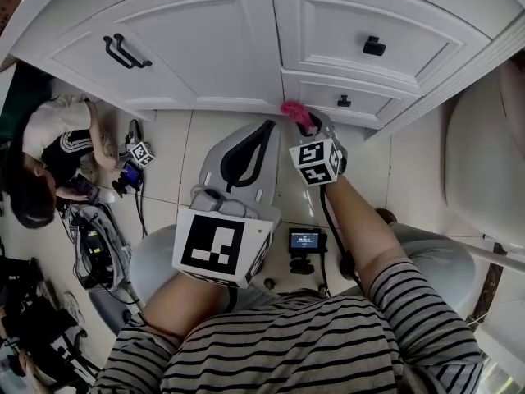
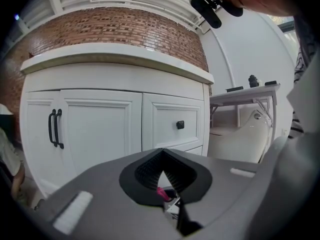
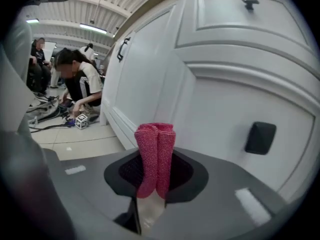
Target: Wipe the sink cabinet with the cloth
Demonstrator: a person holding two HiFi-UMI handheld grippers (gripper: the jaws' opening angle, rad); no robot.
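The white sink cabinet [image 1: 205, 48] fills the top of the head view, with doors and small drawers. My right gripper [image 1: 307, 126] is shut on a folded pink cloth [image 1: 297, 113], held up against the lower drawer beside its black knob [image 1: 344, 101]. I cannot tell whether the cloth touches the cabinet. In the right gripper view the cloth [image 3: 155, 149] stands upright from the right gripper [image 3: 156, 184], with the drawer knob [image 3: 260, 137] to its right. My left gripper [image 1: 269, 126] is shut and holds nothing; it hangs lower, above the floor. Its view faces the cabinet [image 2: 100, 129] past the left gripper [image 2: 162, 153].
A person [image 1: 49, 154] crouches on the tiled floor at left, next to a marker cube [image 1: 141, 153] and a heap of cables and gear [image 1: 94, 245]. A white fixture [image 1: 484, 154] stands at right. A small screened device [image 1: 303, 240] lies between my knees.
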